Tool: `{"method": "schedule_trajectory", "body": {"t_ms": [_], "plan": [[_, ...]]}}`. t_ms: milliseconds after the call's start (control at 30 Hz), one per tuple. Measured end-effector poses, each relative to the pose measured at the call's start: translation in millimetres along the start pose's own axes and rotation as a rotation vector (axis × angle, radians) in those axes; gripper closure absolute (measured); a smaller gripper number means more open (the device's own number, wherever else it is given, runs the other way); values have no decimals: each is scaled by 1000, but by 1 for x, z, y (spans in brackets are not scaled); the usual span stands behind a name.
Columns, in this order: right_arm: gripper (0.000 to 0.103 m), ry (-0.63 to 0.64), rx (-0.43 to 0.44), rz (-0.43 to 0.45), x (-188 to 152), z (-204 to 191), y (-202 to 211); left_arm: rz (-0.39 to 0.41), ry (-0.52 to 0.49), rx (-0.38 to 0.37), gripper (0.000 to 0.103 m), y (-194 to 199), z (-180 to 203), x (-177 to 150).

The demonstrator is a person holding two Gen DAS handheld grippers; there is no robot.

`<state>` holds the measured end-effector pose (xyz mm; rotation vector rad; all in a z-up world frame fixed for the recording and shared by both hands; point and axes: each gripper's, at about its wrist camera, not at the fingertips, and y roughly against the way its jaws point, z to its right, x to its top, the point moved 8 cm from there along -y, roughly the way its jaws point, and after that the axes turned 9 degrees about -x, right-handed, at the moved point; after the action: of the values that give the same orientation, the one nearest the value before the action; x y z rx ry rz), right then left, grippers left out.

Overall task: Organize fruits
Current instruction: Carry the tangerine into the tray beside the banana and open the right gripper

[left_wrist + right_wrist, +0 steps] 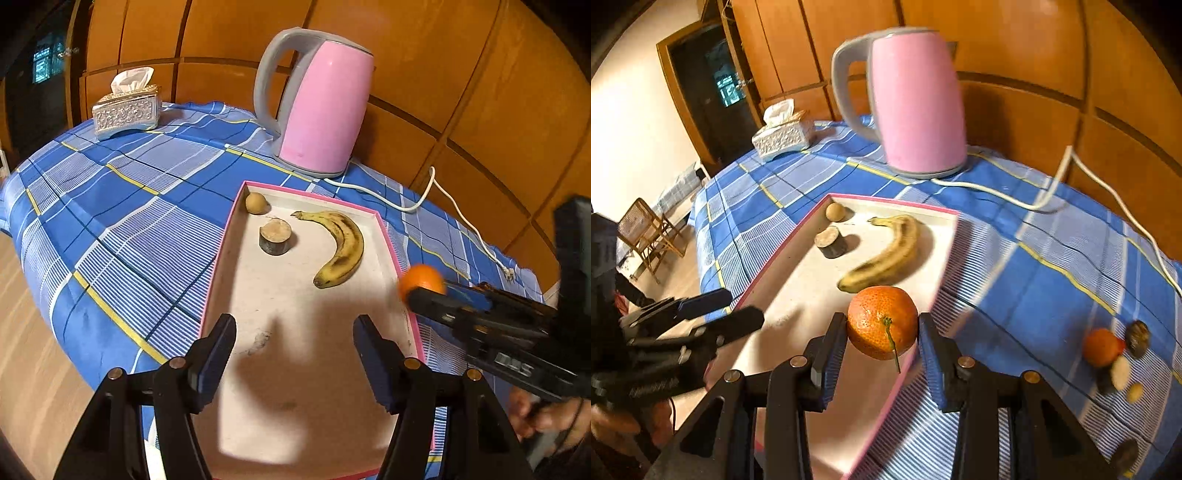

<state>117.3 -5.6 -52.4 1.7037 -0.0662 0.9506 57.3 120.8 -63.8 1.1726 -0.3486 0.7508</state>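
Right tool [882, 328] clamped on orange [882, 321]; left tool [294, 332] agape, empty.

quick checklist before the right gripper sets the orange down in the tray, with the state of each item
1. Grip on the round orange tangerine with the green stem: right gripper pads press both its sides. Ok.
2. Fruit over the pink-rimmed white tray: it hangs about above the right rim, exact alignment unclear. Cannot tell.
3. Bare landing spot: open tray floor in front of the spotted yellow banana. Ok.
4. Left gripper out of the way: empty, but over the tray's near end. Not ok.
5. Cut brown fruit stub and small tan round fruit clear of the drop: both sit at the far end. Ok.
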Motion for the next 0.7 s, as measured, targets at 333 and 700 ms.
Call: {"method": "schedule_trajectory", "body": {"t_ms": [333, 700], "plan": [[51, -81, -21, -23, 11, 6, -27, -22, -5, -4, 36, -3, 0, -8], [51, -154, -62, 1, -16, 28, 2, -24, -53, -4, 35, -1, 16, -12]]}}
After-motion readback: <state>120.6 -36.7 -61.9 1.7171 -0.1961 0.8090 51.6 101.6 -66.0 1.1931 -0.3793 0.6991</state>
